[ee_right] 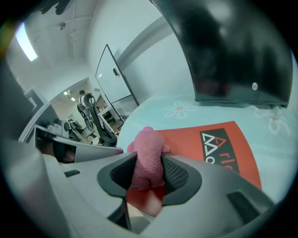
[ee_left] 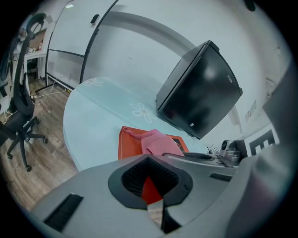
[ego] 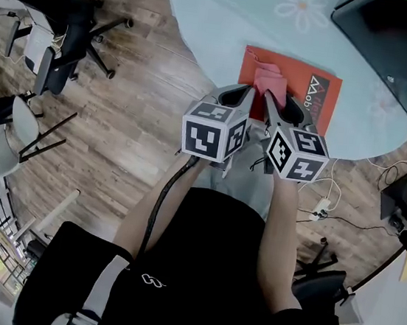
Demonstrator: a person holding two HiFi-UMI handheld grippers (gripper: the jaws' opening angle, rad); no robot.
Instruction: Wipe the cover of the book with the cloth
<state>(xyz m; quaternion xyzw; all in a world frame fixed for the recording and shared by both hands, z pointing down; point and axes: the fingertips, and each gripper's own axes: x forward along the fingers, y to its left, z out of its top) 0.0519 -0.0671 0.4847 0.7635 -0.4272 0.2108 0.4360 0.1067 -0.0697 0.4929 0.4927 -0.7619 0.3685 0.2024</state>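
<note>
Count: 1 book (ego: 309, 97), 1 cloth (ego: 268, 77), 2 claws, 1 black box (ego: 398, 42)

- Book: red, flat on the pale blue round desk (ego: 221, 27), near its front edge, black box behind it
- Cloth: pink, bunched on the left part of the cover
- Right claw (ee_right: 148, 160): clamped on the cloth, with the red cover beneath
- Left claw (ee_left: 150, 162): jaws meet at the tips, nothing held, just beside the right claw at the book's near left corner
</note>
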